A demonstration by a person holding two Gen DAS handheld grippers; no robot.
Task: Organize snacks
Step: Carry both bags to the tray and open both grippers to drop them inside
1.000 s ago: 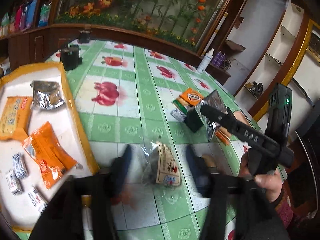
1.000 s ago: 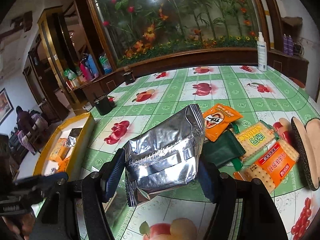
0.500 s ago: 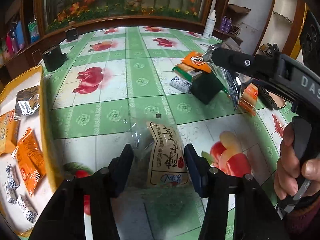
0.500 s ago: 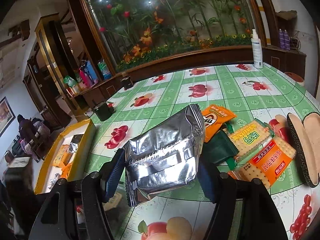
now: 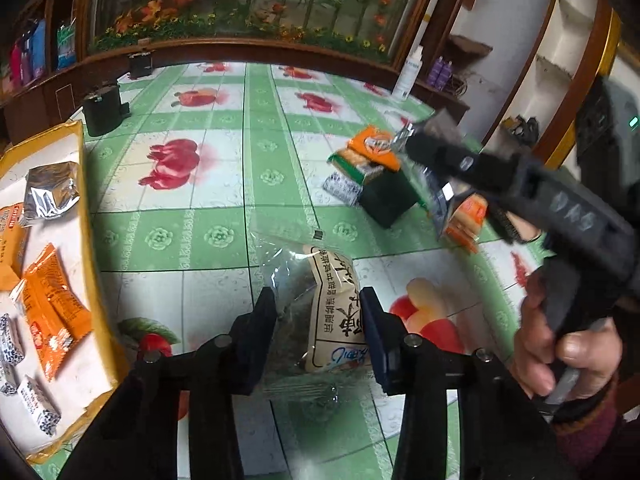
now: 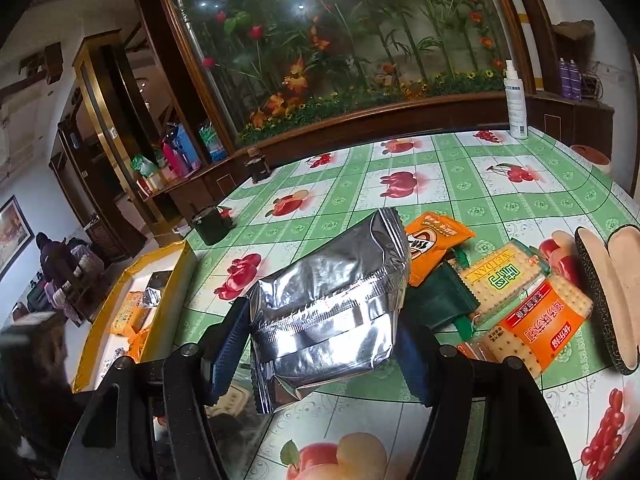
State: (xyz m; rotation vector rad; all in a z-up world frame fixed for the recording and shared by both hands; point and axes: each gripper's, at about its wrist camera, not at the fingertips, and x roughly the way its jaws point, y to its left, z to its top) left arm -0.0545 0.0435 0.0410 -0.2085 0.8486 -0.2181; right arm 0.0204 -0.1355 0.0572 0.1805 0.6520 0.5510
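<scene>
A clear snack packet (image 5: 332,280) with a beige printed label lies on the green fruit-pattern tablecloth. My left gripper (image 5: 318,332) straddles it, jaws closing, and both pads touch its sides. My right gripper (image 6: 322,332) is shut on a silver foil bag (image 6: 328,292) held above the table; in the left wrist view the right gripper (image 5: 440,168) shows at the right, in a person's hand (image 5: 560,344). A yellow-rimmed white tray (image 5: 86,216) at the left holds a foil bag (image 5: 50,192), orange packets (image 5: 52,312) and small patterned packets.
A pile of snacks lies right of centre: an orange packet (image 6: 436,240), a dark green packet (image 6: 440,304) and cracker packs (image 6: 548,328). An open glasses case (image 6: 604,300) sits at the right edge, a spray bottle (image 6: 516,100) at the back, a black box (image 6: 210,226) by the tray (image 6: 180,280).
My left gripper has come down over the clear packet and its jaws have narrowed until they touch it. The right gripper has stayed put with the silver bag.
</scene>
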